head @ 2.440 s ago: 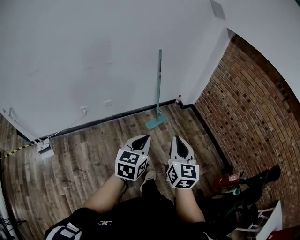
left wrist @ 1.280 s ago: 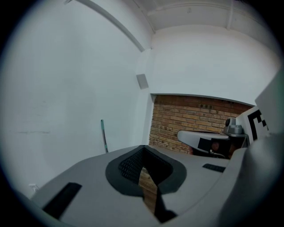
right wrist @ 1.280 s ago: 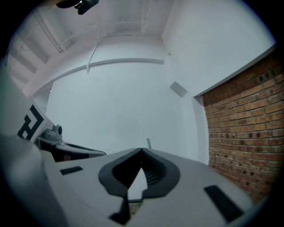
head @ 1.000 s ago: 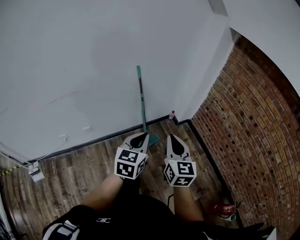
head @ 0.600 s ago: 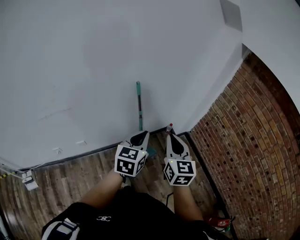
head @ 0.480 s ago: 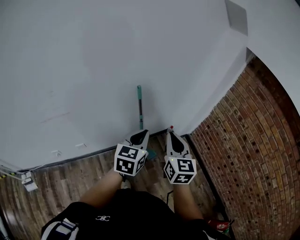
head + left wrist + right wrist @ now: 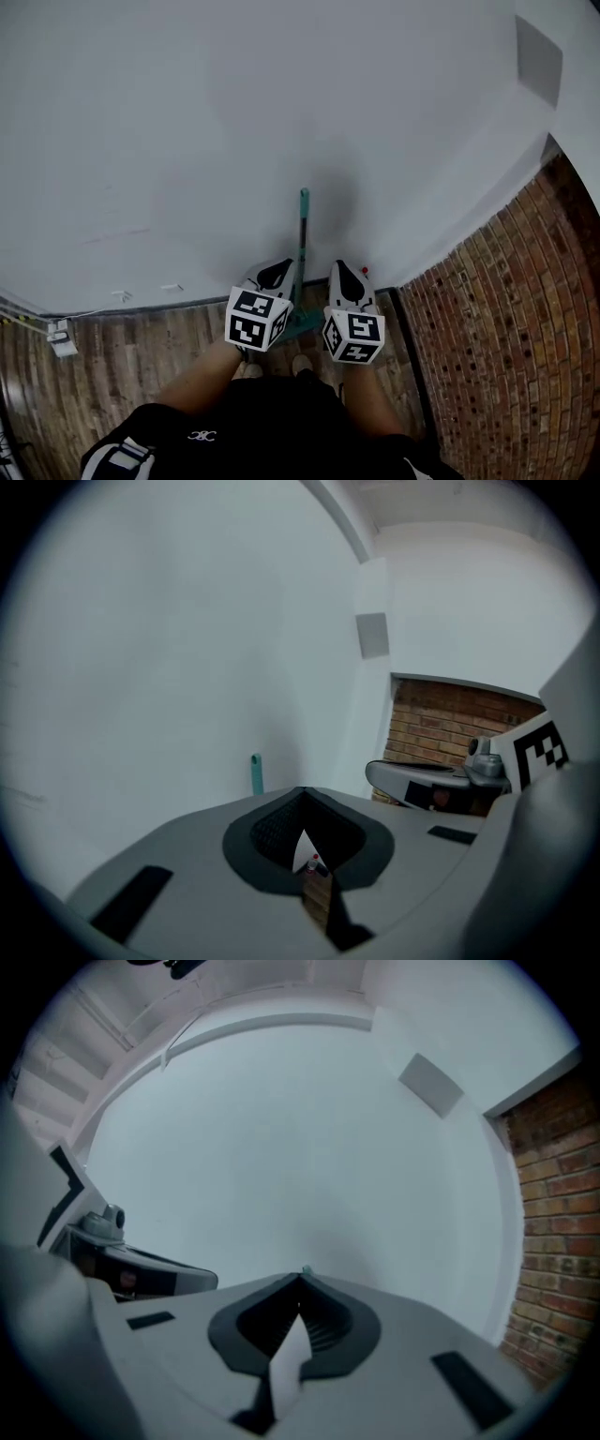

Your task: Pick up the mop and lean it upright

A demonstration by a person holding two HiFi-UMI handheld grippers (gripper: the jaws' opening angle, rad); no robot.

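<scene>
A teal mop stands upright against the white wall, its flat head on the wood floor. In the head view its handle rises between my two grippers. My left gripper is just left of the handle and my right gripper just right of it; both are shut, empty and short of the mop. The left gripper view shows the handle top past the shut left gripper. In the right gripper view only the mop tip peeks over the shut right gripper.
A brick wall meets the white wall in a corner at the right. A small red-capped bottle stands on the floor in that corner. A white box with cables lies by the skirting at far left.
The person has walked up to the wall with both grippers held out. The mop is nearer and now stands between the two grippers. Both grippers stay shut.
</scene>
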